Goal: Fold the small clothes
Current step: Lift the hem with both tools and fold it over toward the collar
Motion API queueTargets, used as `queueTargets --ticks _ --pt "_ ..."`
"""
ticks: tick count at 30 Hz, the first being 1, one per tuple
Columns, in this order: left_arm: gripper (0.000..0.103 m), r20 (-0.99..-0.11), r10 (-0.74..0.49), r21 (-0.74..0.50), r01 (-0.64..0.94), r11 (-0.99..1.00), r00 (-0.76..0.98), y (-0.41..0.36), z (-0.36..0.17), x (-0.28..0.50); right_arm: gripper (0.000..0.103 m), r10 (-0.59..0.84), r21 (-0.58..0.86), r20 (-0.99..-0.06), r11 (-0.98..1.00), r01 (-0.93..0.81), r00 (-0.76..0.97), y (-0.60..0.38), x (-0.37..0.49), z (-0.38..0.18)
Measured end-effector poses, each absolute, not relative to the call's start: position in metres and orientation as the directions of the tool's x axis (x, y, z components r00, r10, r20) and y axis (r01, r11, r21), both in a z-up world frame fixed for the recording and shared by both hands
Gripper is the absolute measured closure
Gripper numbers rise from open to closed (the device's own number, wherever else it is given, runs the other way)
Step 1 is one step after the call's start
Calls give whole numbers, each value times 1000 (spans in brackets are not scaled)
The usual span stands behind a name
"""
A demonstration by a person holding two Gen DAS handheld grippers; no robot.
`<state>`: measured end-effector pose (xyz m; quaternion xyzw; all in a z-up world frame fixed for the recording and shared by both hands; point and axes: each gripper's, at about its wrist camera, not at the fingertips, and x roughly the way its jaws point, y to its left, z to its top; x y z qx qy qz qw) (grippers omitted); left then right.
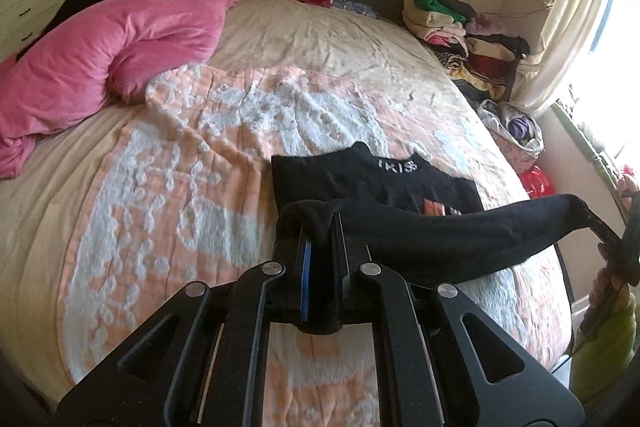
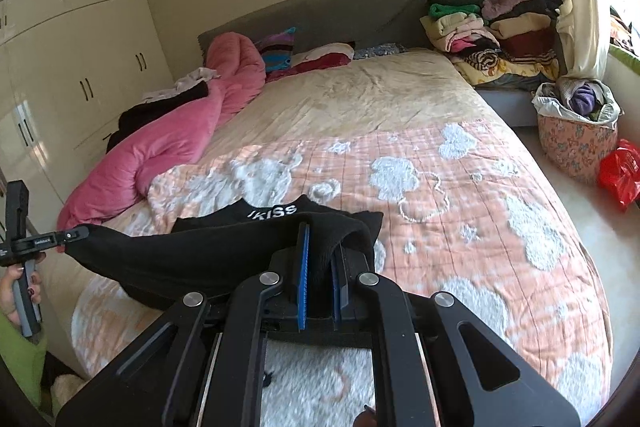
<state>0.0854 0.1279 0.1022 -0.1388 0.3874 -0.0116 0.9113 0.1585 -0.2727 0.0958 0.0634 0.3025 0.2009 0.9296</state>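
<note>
A small black garment [image 1: 440, 231] is stretched in the air between my two grippers, just above the bed. My left gripper [image 1: 320, 227] is shut on its left end. My right gripper [image 2: 322, 243] is shut on its other end [image 2: 200, 259]. Each gripper shows at the far end of the garment in the other's view: the right one [image 1: 608, 239], the left one [image 2: 68, 235]. Under the garment lies a folded black piece with white "KISS" lettering [image 1: 396, 167] [image 2: 276, 213] on the peach and white blanket [image 1: 180, 195].
A pink duvet [image 1: 104, 55] is bunched along the bed's left side. Piles of folded clothes [image 2: 492, 31] stand beside the headboard at the right. A floral basket of clothes [image 2: 576, 135] and a red bag [image 2: 620, 171] sit on the floor. Wardrobes [image 2: 72, 67] line the left wall.
</note>
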Motion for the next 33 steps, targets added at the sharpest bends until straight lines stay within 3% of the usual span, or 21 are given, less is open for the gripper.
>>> queueTargets --ticks 33 --pt "98 -786 -22 -140 -143 980 618 129 34 175 93 294 189 -675 956 -226 677 -252 253 24"
